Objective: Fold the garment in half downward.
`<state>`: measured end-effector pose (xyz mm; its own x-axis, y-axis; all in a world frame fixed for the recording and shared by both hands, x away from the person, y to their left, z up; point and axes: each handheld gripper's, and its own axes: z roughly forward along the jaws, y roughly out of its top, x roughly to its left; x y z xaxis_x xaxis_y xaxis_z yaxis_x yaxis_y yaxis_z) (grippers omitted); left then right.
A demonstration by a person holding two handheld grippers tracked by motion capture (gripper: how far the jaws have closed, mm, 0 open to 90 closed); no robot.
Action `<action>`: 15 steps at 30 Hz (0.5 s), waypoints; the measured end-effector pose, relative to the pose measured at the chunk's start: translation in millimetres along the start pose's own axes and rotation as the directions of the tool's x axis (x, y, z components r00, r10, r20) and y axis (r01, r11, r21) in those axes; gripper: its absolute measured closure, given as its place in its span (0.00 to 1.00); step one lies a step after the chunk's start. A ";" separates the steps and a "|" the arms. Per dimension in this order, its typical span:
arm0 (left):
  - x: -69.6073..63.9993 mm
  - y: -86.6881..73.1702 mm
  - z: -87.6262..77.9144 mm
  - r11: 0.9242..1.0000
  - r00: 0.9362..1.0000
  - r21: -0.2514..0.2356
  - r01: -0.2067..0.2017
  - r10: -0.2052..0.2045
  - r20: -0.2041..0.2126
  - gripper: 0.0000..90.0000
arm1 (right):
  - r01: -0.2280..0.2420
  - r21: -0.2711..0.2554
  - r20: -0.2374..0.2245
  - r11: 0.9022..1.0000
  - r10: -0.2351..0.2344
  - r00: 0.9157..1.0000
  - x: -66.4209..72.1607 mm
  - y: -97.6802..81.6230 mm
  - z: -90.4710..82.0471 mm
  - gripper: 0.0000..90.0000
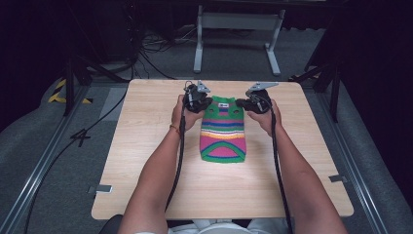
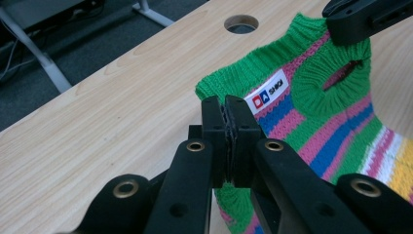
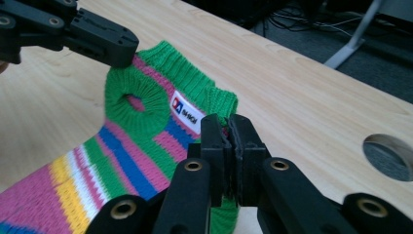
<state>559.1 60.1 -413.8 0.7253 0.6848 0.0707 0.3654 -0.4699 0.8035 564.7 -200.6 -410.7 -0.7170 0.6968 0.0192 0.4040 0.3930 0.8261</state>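
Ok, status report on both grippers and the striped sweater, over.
Left gripper and right gripper shut on the sweater collar corners. Sweater flat on the table. Nothing in the way.

High view above the table's near edge, facing forward and down, both gripper views close over the striped sweater (image 1: 223,129), shared from opposite sides

Black two-jaw left tool (image 2: 226,109), brass-ringed screw holes, black trailing cables, grey three-cornered plates, perhaps an orange wristband (image 1: 174,127)

White label (image 2: 267,92) on striped sweater (image 2: 331,122) — reads "DA", then small txt, maybe "SHIGI", not sure.
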 end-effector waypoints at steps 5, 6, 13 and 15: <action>-6.3 -9.2 -8.5 0.999 0.999 -0.021 -0.026 0.027 0.047 0.98 | 0.031 -0.019 -0.075 0.999 -0.033 0.997 8.9 -8.2 -6.4 0.96; -8.3 -11.0 -10.6 0.999 0.997 -0.032 -0.032 0.034 0.063 0.98 | 0.037 -0.020 -0.083 0.999 -0.039 0.996 11.0 -9.3 -7.6 0.96; -17.3 -25.8 -30.6 0.996 0.991 -0.042 -0.083 0.087 0.103 0.98 | 0.085 -0.017 -0.127 0.996 -0.086 0.988 24.1 -20.4 -20.2 0.96; -18.8 -33.0 -37.8 0.995 0.990 -0.061 -0.076 0.083 0.117 0.98 | 0.081 -0.033 -0.157 0.996 -0.085 0.984 27.4 -26.0 -26.0 0.96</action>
<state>511.4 83.9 -419.3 0.8164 0.5736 0.0671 0.2733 -0.4860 0.8301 519.8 -207.4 -417.0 -0.8290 0.5581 0.0372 0.3261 0.4282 0.8428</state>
